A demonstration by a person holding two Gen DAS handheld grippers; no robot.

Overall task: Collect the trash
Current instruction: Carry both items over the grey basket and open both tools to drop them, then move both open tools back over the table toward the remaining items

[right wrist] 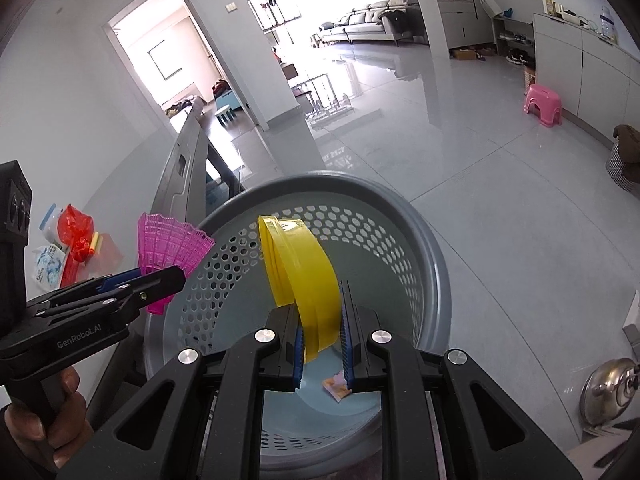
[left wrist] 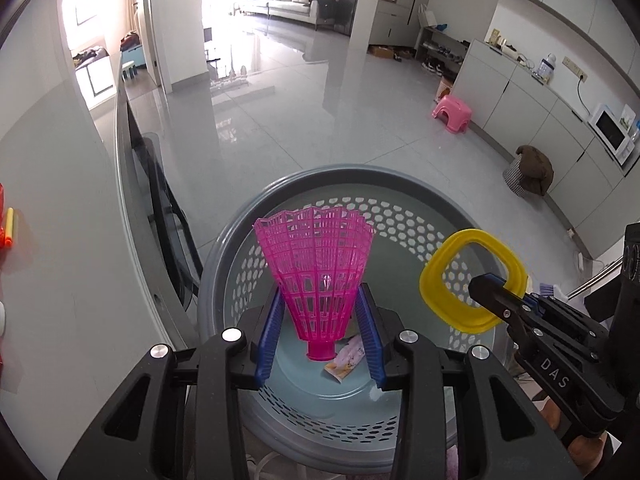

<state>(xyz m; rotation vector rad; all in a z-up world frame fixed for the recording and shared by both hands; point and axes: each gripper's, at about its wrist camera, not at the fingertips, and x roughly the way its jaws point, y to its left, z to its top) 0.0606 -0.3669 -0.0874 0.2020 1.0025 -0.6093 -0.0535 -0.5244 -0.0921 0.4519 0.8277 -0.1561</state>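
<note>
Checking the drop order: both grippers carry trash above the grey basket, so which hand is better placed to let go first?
Probably left. The left gripper holds the pink shuttlecock skirt over the grey basket middle; the right gripper holds its yellow ring nearer the rim.

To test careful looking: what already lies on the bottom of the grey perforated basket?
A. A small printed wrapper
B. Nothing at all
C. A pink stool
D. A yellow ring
A: a small wrapper lies on the floor of the basket, while the pink shuttlecock skirt and the yellow ring are held above it in the left gripper and the right gripper.
</note>
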